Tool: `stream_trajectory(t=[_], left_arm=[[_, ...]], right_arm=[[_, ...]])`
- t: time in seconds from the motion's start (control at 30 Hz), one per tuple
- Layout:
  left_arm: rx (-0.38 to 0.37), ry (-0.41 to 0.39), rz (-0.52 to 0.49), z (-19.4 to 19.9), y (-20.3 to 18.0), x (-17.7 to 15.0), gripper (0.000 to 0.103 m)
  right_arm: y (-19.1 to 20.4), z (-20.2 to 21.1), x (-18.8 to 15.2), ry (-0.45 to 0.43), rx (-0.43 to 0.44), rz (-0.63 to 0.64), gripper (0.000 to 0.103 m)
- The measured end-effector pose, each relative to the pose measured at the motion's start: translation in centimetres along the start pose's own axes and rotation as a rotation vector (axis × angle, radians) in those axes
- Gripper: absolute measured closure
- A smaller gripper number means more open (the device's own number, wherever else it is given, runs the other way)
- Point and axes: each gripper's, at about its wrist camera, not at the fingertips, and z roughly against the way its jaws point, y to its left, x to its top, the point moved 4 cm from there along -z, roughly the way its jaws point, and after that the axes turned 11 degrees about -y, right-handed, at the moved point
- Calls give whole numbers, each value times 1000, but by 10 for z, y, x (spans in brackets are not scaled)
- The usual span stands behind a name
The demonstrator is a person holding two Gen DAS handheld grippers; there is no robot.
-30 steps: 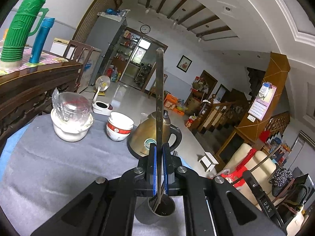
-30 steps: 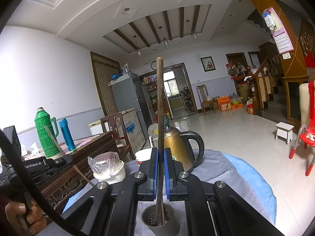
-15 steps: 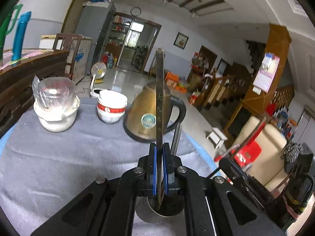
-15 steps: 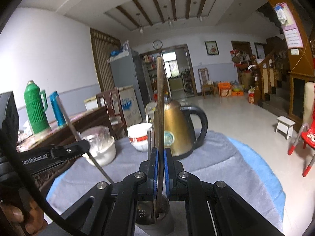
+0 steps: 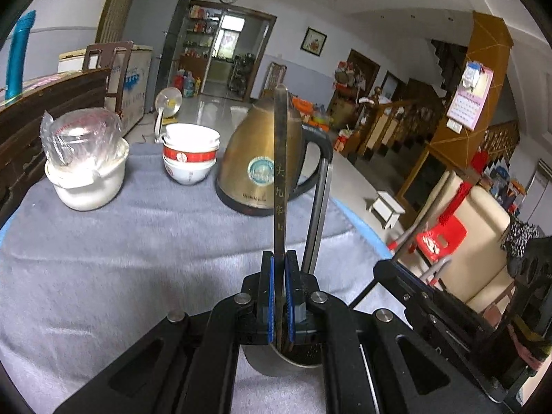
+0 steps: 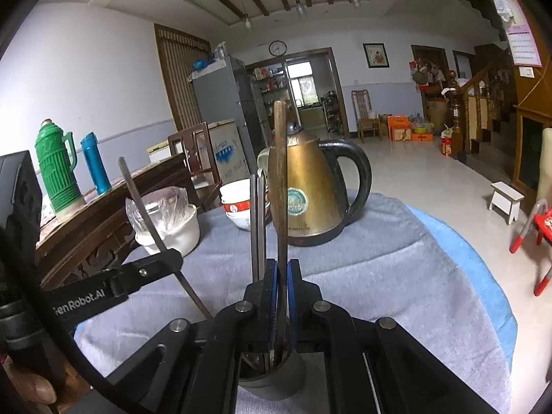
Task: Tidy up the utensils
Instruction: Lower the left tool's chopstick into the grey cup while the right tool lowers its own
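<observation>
We clamp one dark chopstick [image 5: 280, 186] upright in our left gripper [image 5: 280, 296] and a brown wooden chopstick [image 6: 281, 186] in our right gripper [image 6: 282, 296], both tips down inside the steel utensil cup [image 6: 272, 379] on the grey tablecloth [image 5: 103, 258], near the brass kettle [image 5: 255, 158].

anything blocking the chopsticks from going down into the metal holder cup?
Nothing visible does. The left gripper holds its chopstick and the right gripper its chopstick, both with lower ends already inside the metal holder cup. The other utensils standing in it leave room.
</observation>
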Motion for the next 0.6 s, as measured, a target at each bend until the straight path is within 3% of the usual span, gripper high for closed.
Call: stream_trajectory(t=[0.6], left_arm=[[4, 54, 9, -11, 4, -6, 97]], right_arm=[[-2, -20, -16, 114, -1, -8, 95]])
